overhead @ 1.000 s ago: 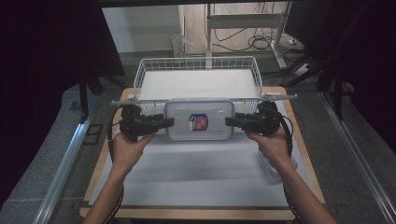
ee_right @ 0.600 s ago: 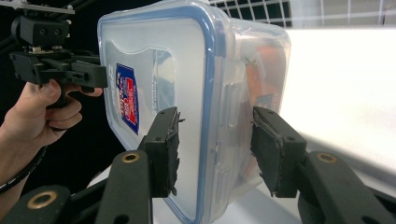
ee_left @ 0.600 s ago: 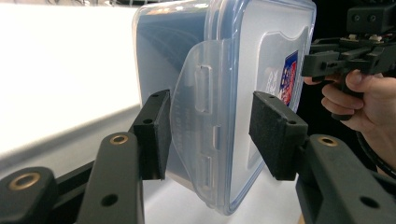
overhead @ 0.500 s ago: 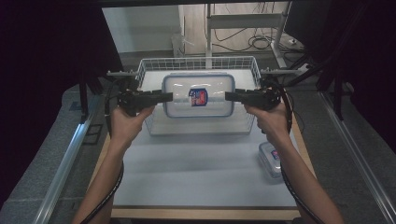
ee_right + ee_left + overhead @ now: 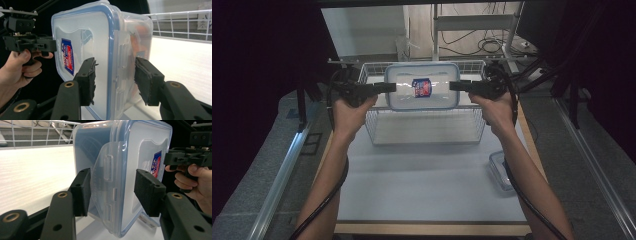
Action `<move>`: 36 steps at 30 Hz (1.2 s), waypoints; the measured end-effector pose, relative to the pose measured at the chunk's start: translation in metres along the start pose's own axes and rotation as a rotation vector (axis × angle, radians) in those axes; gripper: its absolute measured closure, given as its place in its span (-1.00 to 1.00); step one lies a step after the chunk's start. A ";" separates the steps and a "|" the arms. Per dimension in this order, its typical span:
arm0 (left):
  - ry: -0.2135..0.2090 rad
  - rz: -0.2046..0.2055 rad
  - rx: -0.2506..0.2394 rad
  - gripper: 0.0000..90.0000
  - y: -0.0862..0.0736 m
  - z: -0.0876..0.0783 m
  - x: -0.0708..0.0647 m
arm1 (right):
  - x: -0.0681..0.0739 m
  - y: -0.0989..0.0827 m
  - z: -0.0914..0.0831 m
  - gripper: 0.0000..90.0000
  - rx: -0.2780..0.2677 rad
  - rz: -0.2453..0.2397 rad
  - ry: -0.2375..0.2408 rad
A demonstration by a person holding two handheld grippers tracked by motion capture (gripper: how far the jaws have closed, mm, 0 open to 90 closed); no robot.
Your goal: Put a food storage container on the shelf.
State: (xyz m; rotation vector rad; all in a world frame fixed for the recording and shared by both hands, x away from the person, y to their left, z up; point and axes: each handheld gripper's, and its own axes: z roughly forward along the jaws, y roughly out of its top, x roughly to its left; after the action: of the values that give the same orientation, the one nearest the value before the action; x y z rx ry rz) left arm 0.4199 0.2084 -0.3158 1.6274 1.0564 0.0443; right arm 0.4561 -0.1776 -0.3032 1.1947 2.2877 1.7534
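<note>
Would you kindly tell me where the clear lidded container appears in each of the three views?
High view: the clear lidded container is at upper centre, above the wire basket.
Left gripper view: centre right, between the jaws.
Right gripper view: centre, between the jaws.
Shared landmark: its red-and-blue label.

Bare forearms, black pistol-grip tools (image 5: 389, 88) with brass-ringed holes, foam-padded jaws, black trailing cables (image 5: 328, 196)

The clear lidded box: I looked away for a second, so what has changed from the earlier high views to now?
Both tongs, left and right, carried the clear lidded box up off the white mat and farther from the person, until it hangs over the wire basket. Unchanged: each tong clamps one end of the box, and the basket hasn't moved. The small container stays at the mat's right edge.
</note>
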 end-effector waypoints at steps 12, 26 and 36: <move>0.010 -0.032 -0.017 0.05 0.008 0.008 0.009 | -0.011 0.008 0.008 0.14 -0.001 0.048 -0.004; 0.107 0.005 -0.019 -0.17 0.011 0.019 0.005 | -0.013 0.011 0.017 0.08 -0.018 0.036 -0.022; 0.083 -0.039 -0.022 -0.27 0.010 0.025 0.012 | -0.012 0.012 0.022 -0.03 -0.004 -0.015 -0.096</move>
State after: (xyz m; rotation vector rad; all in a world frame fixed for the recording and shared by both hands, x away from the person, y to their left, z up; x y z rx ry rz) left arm 0.4464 0.1970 -0.3227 1.5957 1.1471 0.0977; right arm 0.4813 -0.1657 -0.3059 1.2292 2.2330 1.6563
